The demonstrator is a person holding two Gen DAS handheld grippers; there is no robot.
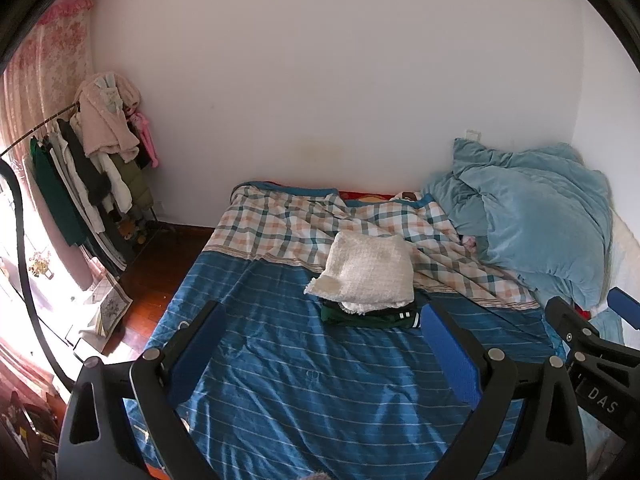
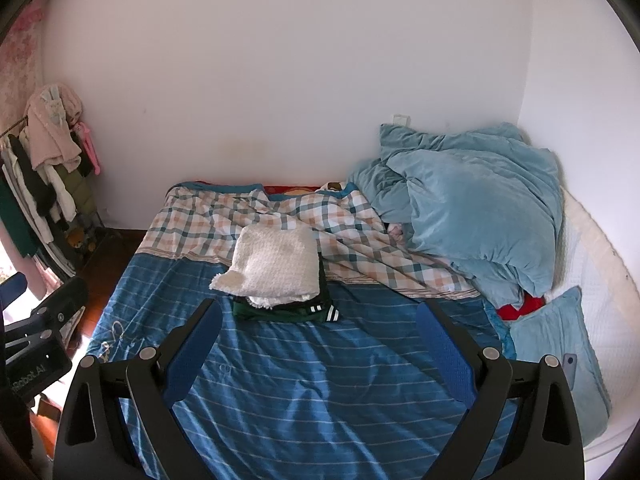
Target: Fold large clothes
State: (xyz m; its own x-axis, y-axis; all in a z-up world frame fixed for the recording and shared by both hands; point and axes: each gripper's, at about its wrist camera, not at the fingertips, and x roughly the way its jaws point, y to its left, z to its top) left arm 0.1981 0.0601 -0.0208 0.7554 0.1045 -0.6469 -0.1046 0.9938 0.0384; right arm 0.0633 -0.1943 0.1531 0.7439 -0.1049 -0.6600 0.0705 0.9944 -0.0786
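A folded white fuzzy garment (image 1: 370, 274) lies on top of a folded dark green garment (image 1: 372, 317) in the middle of the bed; the stack also shows in the right wrist view, white garment (image 2: 276, 266) on the green one (image 2: 286, 312). My left gripper (image 1: 322, 322) is open and empty, held above the blue striped sheet (image 1: 300, 384) in front of the stack. My right gripper (image 2: 320, 322) is open and empty too, just right of the stack. The right gripper's body shows at the left wrist view's right edge (image 1: 592, 344).
A checked quilt (image 1: 288, 220) and a crumpled light blue duvet (image 1: 536, 216) lie at the back of the bed. A pillow (image 2: 560, 344) with a phone (image 2: 570, 364) lies at the right. A clothes rack (image 1: 92, 160) stands by the left wall, over a wooden floor (image 1: 160, 264).
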